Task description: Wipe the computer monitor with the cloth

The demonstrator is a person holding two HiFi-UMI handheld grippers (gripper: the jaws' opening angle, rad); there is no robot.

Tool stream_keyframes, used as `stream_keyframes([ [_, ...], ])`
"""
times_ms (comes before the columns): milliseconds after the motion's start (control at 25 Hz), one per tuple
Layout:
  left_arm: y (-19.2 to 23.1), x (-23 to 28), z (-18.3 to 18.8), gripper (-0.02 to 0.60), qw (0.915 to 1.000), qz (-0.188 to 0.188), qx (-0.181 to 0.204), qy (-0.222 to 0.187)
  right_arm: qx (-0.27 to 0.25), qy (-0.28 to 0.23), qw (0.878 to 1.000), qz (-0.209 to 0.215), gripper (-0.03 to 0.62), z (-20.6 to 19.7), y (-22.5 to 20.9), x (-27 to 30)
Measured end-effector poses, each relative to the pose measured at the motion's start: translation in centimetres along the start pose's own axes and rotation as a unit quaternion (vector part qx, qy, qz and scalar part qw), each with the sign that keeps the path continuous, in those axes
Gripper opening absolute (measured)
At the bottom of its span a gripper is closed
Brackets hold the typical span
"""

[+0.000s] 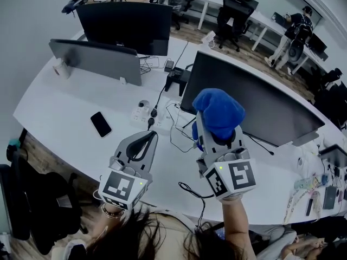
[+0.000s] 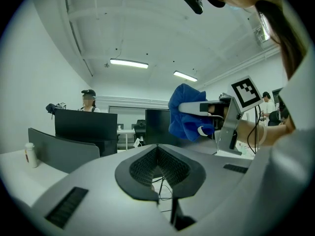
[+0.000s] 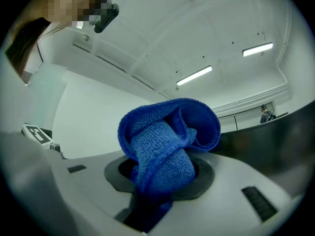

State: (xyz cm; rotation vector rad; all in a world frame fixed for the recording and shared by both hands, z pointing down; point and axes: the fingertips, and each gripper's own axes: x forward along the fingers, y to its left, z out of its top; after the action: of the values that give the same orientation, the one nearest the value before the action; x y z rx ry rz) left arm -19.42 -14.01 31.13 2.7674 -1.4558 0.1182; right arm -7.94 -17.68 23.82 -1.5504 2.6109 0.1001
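A bunched blue cloth (image 1: 218, 112) is clamped in my right gripper (image 1: 216, 128), which is shut on it and held up in front of the wide black monitor (image 1: 271, 112) on the white desk (image 1: 65, 110). The right gripper view shows the cloth (image 3: 165, 141) filling the jaws, with the monitor's dark face (image 3: 280, 136) at the right. My left gripper (image 1: 143, 140) hangs to the left of the right one, shut and empty. In the left gripper view, the gripper (image 2: 157, 150) points at the cloth (image 2: 184, 112) and the monitor (image 2: 156, 127) behind it.
Two other monitors (image 1: 124, 23) (image 1: 97, 58) stand at the desk's far left. A phone (image 1: 101, 124), a power strip (image 1: 142, 111) and loose cables (image 1: 179, 129) lie on the desk. A small bottle (image 1: 59, 68) stands at the left. People sit at desks beyond.
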Motion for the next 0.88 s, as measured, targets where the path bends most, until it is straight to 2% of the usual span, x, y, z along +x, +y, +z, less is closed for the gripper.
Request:
stream_keyframes([
  [280, 2.0, 0.2, -0.2, 0.009, 1.0000, -0.009, -0.005, 0.000, -0.016, -0.007, 1.000, -0.016, 0.141, 0.9, -0.3, 3.2],
  [880, 6.1, 1.4, -1.2, 0.009, 0.9986, -0.051, -0.014, 0.007, -0.025, 0.009, 0.996, -0.082, 0.143, 1.1, -1.8, 8.8],
])
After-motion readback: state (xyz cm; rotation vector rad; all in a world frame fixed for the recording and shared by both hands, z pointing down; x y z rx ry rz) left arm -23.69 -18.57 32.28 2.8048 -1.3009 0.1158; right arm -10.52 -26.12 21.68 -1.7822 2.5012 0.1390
